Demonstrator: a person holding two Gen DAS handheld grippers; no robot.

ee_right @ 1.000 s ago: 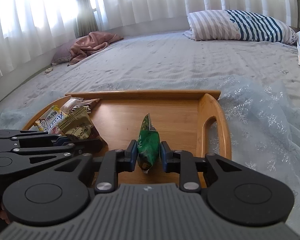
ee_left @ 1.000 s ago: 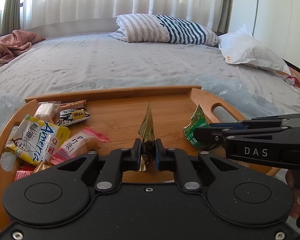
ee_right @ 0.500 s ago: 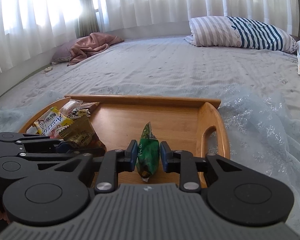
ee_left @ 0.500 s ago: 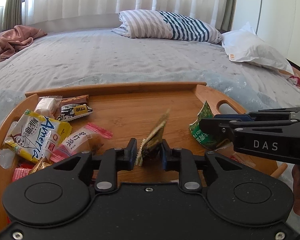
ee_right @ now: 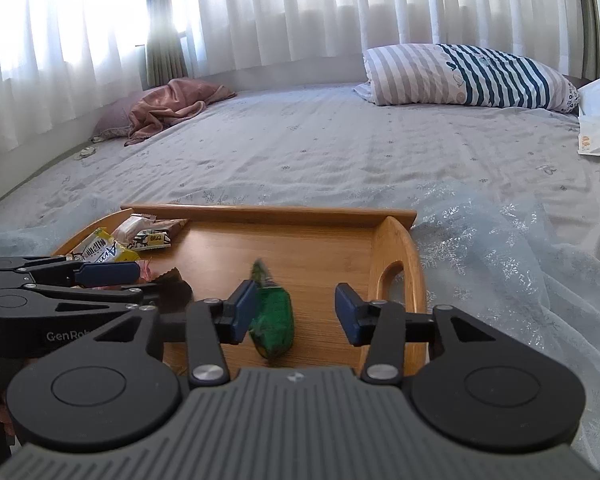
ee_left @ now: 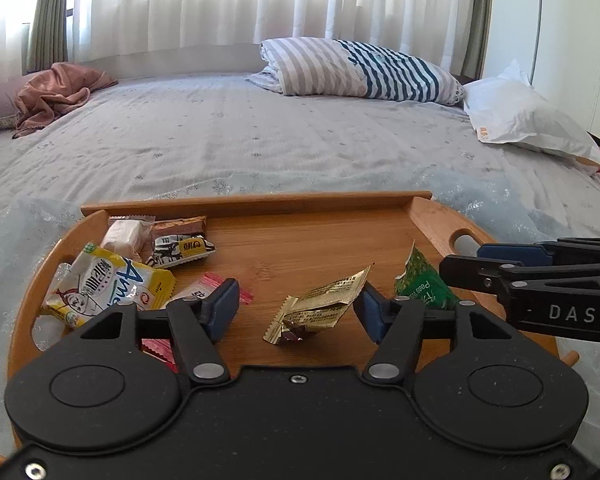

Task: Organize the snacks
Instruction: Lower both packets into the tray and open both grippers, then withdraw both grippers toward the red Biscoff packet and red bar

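Tongs, left point(ee_left: 296, 310) and right point(ee_right: 296, 312), just parted; only left view shows gold packet point(ee_left: 320, 308) dropped on tray point(ee_left: 300, 240).

The left gripper point(ee_left: 296, 312) had a smooth black housing, silver pivot screws and blue finger pads point(ee_left: 224, 309). The right gripper point(ee_right: 296, 312) had a ribbed grey housing and white "DAS" lettering on its side.

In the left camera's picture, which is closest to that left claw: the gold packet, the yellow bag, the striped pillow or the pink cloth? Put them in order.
From the left gripper:
1. Gold packet, between its open jaws.
2. Yellow bag, tray's left.
3. Pink cloth, far left, and striped pillow, far back: too close to call.
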